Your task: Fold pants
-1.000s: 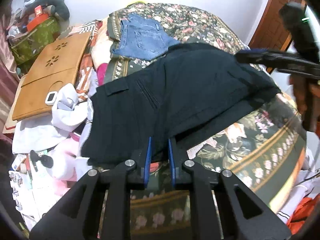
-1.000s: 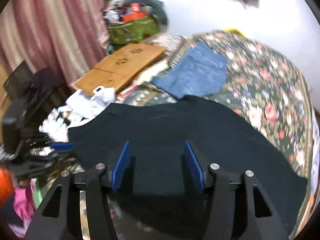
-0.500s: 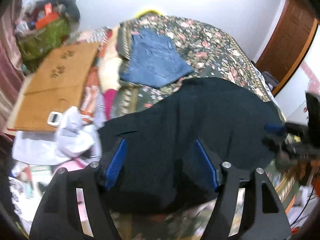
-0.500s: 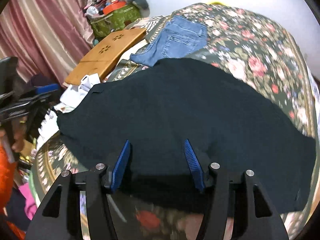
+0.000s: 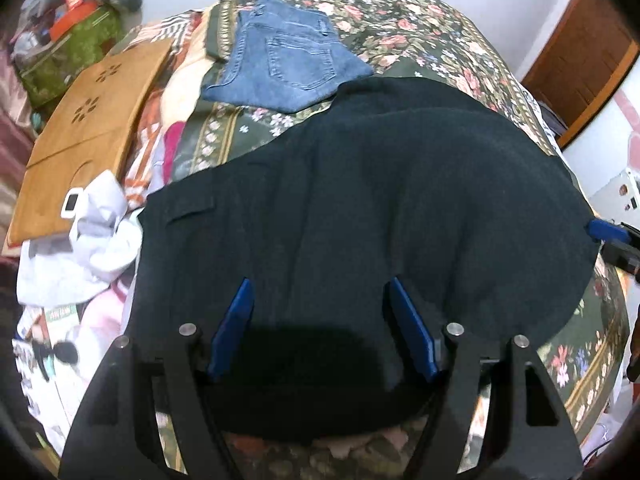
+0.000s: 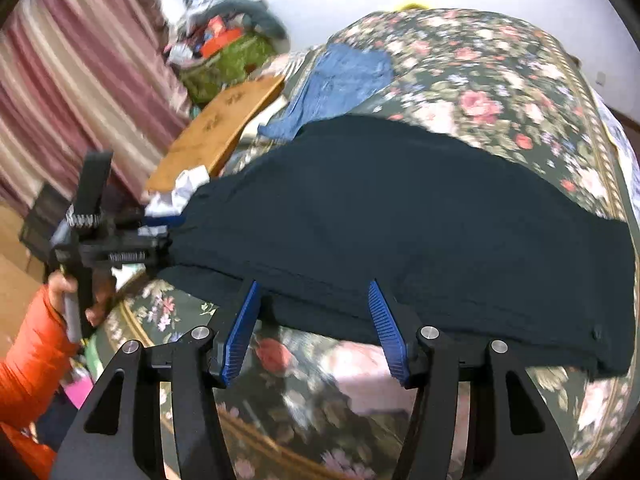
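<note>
dark pants (image 5: 360, 216) lie flat, folded lengthwise on floral bedspread (image 5: 420, 40). left gripper (image 5: 320, 332) released since second ago, now wide; right gripper (image 6: 314, 328) wide, empty. next fold needs fresh grasp.

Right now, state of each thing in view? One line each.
left hand-held gripper: open, over the pants, holding nothing
right hand-held gripper: open, at the pants' near edge
black pants: spread flat on the bed, not folded up small
blue jeans: folded, lying behind the pants
floral bedspread: laid out under both garments
</note>
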The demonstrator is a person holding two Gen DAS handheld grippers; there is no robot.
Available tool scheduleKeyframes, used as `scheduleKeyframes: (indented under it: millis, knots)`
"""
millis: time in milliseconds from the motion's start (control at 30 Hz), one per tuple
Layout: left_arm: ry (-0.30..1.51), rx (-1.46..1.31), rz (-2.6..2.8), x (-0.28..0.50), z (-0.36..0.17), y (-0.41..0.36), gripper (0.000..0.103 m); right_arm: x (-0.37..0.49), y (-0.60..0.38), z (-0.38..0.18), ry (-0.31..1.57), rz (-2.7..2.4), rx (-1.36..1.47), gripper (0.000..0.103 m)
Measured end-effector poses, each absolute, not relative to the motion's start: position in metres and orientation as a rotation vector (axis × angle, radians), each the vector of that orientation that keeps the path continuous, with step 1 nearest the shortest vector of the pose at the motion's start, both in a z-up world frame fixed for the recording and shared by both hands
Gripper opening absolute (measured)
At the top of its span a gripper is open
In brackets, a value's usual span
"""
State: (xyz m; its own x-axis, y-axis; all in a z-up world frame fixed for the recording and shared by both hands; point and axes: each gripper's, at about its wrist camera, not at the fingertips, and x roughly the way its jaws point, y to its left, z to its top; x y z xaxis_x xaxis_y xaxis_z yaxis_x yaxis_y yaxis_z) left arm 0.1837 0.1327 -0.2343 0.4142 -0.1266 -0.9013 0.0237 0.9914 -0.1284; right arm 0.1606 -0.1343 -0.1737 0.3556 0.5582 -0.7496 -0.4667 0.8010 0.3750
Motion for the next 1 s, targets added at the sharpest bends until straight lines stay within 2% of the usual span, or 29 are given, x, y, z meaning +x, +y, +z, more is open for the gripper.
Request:
scheduleKeyframes:
  millis: [133, 267, 400, 500, 800, 900, 1000]
  knots:
    - [1.121, -0.118, -0.044, 0.173, -0.223, 0.135, 0.072, 0.158, -0.186, -0.165, 0.955, 0.555, 0.198, 0.053]
    - [1.076, -0.124, 0.002, 0.17, -0.204, 0.128, 0.072, 0.152, -0.24, -0.16, 0.916, 0.427, 0.238, 0.059]
    - [0.995, -0.137, 0.016, 0.178, -0.178, 0.11, 0.085, 0.147, -0.295, -0.163, 0.911, 0.303, 0.267, 0.062]
    - [0.978, -0.112, 0.005, 0.193, -0.17, 0.089, 0.089, 0.144, -0.327, -0.174, 0.926, 0.225, 0.291, 0.062]
    - [1.104, 0.059, -0.096, 0.234, -0.202, 0.019, 0.09, 0.144, -0.377, -0.224, 1.036, 0.183, 0.503, 0.062]
    - [1.106, 0.064, -0.115, 0.242, -0.207, 0.007, 0.095, 0.15, -0.381, -0.238, 1.063, 0.188, 0.556, 0.062]
    - [1.139, 0.041, -0.169, 0.25, -0.211, -0.004, 0.095, 0.157, -0.383, -0.25, 1.079, 0.188, 0.612, 0.062]
